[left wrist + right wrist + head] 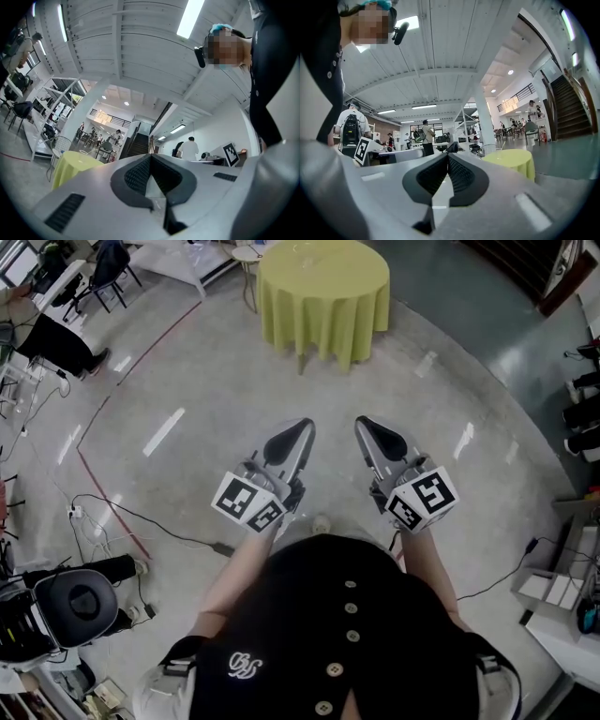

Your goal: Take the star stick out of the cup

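Observation:
Neither a cup nor a star stick can be made out in any view. In the head view my left gripper (305, 426) and right gripper (362, 424) are held side by side close to my body, over bare floor, pointing toward a round table with a yellow-green cloth (323, 296). Both are shut with nothing between their jaws. The left gripper view has the closed tips (151, 157) aimed upward, with the table (72, 165) low at the left. The right gripper view has its closed tips (448, 156) and the table (513, 160) to the right.
Polished concrete floor lies between me and the table. Black cables (141, 519) and a black chair (80, 604) are at my left, white boxes and shelving (561, 601) at my right. A seated person (56, 341) is at the far left. Other people stand at desks in the background.

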### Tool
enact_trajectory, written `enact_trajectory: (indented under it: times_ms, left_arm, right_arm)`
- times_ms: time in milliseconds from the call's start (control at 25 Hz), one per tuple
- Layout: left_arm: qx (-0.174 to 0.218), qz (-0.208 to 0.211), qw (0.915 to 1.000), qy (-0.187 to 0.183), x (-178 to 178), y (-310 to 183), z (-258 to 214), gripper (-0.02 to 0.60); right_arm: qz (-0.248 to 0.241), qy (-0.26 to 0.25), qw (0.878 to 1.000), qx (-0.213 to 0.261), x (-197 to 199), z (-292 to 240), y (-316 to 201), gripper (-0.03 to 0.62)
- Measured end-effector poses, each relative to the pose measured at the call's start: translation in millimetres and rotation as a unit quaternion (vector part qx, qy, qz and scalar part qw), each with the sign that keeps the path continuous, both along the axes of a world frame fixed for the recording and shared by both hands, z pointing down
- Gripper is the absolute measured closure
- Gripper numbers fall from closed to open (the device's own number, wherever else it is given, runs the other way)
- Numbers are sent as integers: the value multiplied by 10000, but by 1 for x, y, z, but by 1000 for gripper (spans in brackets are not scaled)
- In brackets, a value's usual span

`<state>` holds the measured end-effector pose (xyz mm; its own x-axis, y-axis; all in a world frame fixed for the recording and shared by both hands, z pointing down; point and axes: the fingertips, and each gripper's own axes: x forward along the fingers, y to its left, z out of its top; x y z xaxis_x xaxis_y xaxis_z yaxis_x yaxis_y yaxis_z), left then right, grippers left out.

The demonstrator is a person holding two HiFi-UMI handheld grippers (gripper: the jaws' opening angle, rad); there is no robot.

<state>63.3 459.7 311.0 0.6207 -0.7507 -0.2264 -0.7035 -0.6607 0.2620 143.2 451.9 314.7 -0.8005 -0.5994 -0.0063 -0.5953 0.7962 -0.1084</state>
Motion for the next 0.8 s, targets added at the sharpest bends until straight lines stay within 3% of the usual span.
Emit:
enact_trajectory:
  times_ms: [160,480,800]
  left_arm:
    - [-44,-55,10000,31,7,-2,3,569]
    - [-104,46,9999,10,24,-12,2,569]
    - [-177,128,9997,49,21,-53,10,569]
  right_arm:
    - [-29,-32,9997,-224,7,10,-4,591]
    - [3,-32,9998,-219,24,12,-12,591]
    - [69,-74,9995,-310,16,20,-55,591]
